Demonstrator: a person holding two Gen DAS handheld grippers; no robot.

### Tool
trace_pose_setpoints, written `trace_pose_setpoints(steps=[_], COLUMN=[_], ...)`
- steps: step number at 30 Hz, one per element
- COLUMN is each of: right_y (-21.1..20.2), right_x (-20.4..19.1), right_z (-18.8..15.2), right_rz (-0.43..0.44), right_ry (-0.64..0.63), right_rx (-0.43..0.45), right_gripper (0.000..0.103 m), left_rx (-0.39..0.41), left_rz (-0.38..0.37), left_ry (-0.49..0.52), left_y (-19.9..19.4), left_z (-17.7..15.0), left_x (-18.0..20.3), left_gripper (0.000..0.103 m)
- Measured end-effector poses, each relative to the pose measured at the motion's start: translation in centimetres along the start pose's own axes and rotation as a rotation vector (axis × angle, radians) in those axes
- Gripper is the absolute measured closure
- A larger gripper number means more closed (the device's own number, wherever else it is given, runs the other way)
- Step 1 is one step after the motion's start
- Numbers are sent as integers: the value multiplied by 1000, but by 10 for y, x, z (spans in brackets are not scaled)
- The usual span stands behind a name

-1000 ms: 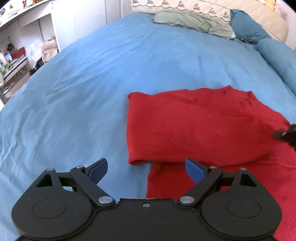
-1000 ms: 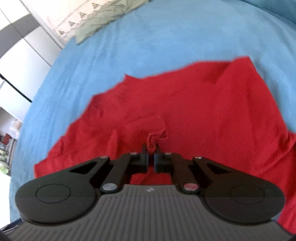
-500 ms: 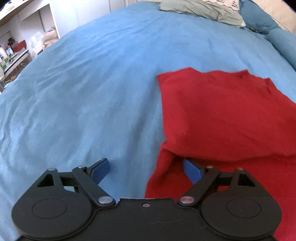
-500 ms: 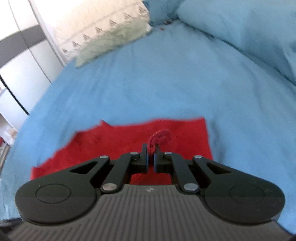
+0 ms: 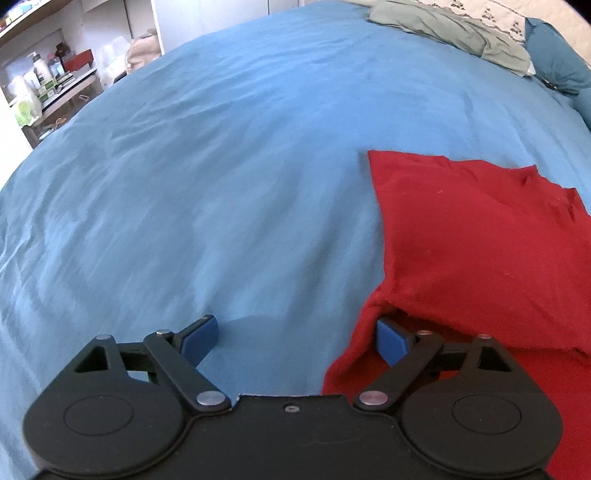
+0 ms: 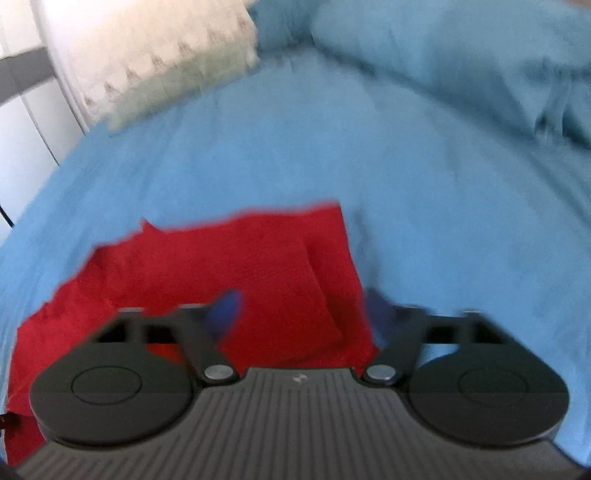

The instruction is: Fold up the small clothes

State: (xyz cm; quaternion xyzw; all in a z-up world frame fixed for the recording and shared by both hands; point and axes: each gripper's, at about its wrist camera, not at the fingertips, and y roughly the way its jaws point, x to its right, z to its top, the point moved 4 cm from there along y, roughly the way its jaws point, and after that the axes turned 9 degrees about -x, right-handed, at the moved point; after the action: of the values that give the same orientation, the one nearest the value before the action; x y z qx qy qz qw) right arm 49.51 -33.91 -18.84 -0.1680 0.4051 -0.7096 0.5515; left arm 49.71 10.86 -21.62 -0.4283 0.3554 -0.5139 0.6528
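Note:
A red garment (image 5: 480, 240) lies on the blue bed sheet (image 5: 221, 166), with one layer folded over another. My left gripper (image 5: 295, 338) is open and low over the sheet, straddling the garment's left edge. Its right pad (image 5: 391, 341) sits at the lip of the folded upper layer, and its left pad (image 5: 201, 338) is over bare sheet. In the blurred right wrist view, my right gripper (image 6: 303, 312) has its jaws opening wide above the red garment (image 6: 258, 258). The folded corner lies loose between them, and neither pad presses on it.
A grey-green cloth (image 5: 443, 29) and a teal pillow (image 5: 554, 59) lie at the head of the bed. Shelves with bottles (image 5: 44, 85) stand beyond the left bed edge. A white patterned quilt (image 6: 147, 62) and blue pillows (image 6: 461, 66) lie ahead of the right gripper.
My right gripper carried a pinch of red fabric across the garment, then let it go as its jaws sprang open. My left gripper sank closer to the garment's left edge.

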Motion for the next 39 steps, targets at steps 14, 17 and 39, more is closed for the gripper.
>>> trace_pose_setpoints(steps=[14,17,39], right_y=[19,-18,-191], right_x=[-21,-16,81], right_z=[-13,-2,-195], right_rz=[123,175,-96], right_ry=[-125,-143,-197], right_rx=[-126,-75,-491], right_gripper=[0,0,15], left_rx=[61,127,-257], left_rz=[-55,-76,-161], left_ry=[64,106,303], left_y=[-30,-69,-126], left_z=[-4,-8,-236], left_x=[-3,-10,-49], left_gripper=[11,10,43])
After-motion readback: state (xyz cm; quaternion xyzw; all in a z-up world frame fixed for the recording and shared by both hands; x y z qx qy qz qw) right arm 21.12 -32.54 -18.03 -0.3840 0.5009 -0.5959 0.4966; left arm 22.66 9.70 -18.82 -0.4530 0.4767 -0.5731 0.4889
